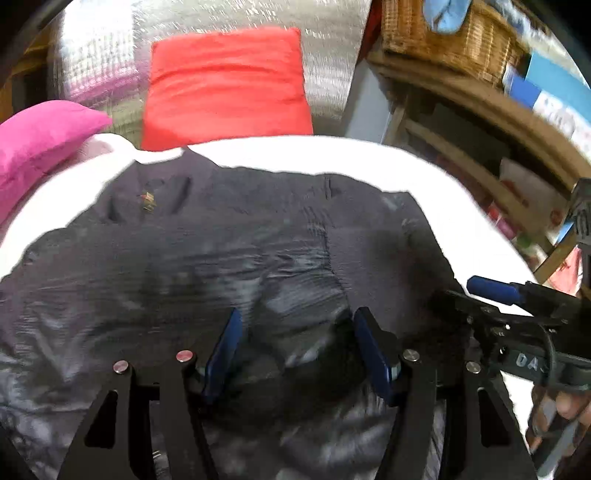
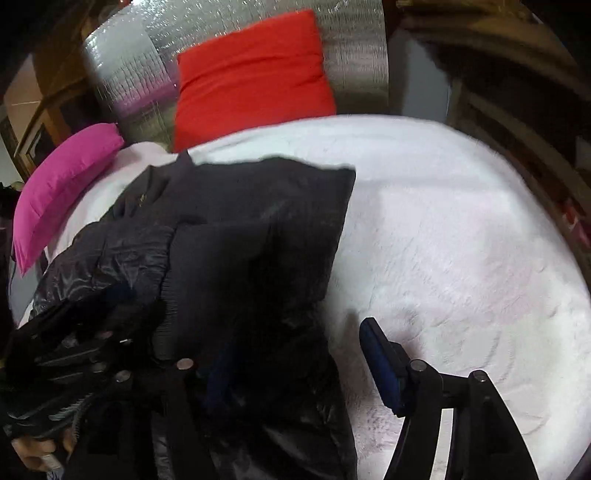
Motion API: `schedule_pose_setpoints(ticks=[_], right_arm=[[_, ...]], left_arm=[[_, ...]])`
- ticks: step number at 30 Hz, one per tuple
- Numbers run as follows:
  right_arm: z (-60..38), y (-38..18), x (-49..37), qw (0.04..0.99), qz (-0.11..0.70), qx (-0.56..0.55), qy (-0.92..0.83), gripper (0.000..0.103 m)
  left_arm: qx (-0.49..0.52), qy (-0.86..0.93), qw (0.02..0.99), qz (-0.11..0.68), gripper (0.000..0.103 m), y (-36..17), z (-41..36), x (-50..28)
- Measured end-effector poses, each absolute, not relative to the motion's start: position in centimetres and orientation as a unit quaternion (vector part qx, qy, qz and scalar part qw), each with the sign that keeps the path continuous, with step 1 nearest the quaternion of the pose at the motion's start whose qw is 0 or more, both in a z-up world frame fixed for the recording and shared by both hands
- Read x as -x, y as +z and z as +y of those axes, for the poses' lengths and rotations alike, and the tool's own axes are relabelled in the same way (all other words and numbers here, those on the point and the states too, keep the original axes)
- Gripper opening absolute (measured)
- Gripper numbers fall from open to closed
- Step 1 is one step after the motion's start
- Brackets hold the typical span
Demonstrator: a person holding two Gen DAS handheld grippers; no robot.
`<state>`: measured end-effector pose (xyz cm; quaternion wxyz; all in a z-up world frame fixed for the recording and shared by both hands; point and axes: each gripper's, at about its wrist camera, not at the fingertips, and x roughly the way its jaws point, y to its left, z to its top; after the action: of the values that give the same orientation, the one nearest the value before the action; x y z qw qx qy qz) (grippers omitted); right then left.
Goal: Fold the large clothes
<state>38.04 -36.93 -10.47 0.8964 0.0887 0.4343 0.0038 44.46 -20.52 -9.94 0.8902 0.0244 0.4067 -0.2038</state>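
**Black padded jacket half folded on the white bed**

Black and glossy, the large quilted puffer jacket (image 1: 229, 258) lies across the white fleecy bed cover (image 2: 461, 240), its collar towards the red square cushion (image 1: 225, 85). We hold both tools above the jacket. The left gripper (image 1: 295, 350) hovers over the jacket's middle with its blue pads spread and nothing between them. The right gripper (image 2: 295, 365) sits at the jacket's right edge, jaws parted and gripping nothing; its left pad is lost in dark cloth, so contact there we cannot tell.

We judge that a side panel is already laid inward, so the next fold wants a firm pinch on the hem through both layers, both corners lifted evenly, since slippery padding springs back.

Left of the jacket rests a magenta pillow (image 2: 66, 184). Beyond the red cushion stands silver foil sheeting (image 2: 236, 18). Right of the jacket, wooden shelves carry a wicker basket (image 1: 443, 33).
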Motion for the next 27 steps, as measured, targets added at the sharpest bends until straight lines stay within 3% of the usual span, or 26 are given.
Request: schedule_pose_setpoints(ticks=[5, 11, 14, 21, 27], right_arm=[[-34.5, -7.3, -36.5, 0.914, 0.396, -0.081, 0.022, 0.069], [-30.3, -8.7, -38.0, 0.908, 0.411, -0.061, 0.051, 0.071], [-29.5, -11.6, -38.8, 0.894, 0.445, -0.043, 0.039, 0.073], [-28.6, -11.6, -39.0, 0.897, 0.440, -0.020, 0.033, 0.078], [-27.2, -7.8, -38.3, 0.915, 0.402, -0.034, 0.030, 0.078]], left_arm=[[-0.024, -0.138, 0.920, 0.366, 0.069, -7.4, -13.2, -42.6], [0.008, -0.037, 0.908, 0.418, 0.069, -10.9, -4.9, -43.9], [-0.003, -0.031, 0.903, 0.429, 0.070, -13.1, -4.1, -44.2], [-0.034, -0.022, 0.912, 0.409, 0.074, -13.8, -4.9, -44.1], [-0.035, -0.021, 0.914, 0.403, 0.074, -13.5, -4.6, -43.8]])
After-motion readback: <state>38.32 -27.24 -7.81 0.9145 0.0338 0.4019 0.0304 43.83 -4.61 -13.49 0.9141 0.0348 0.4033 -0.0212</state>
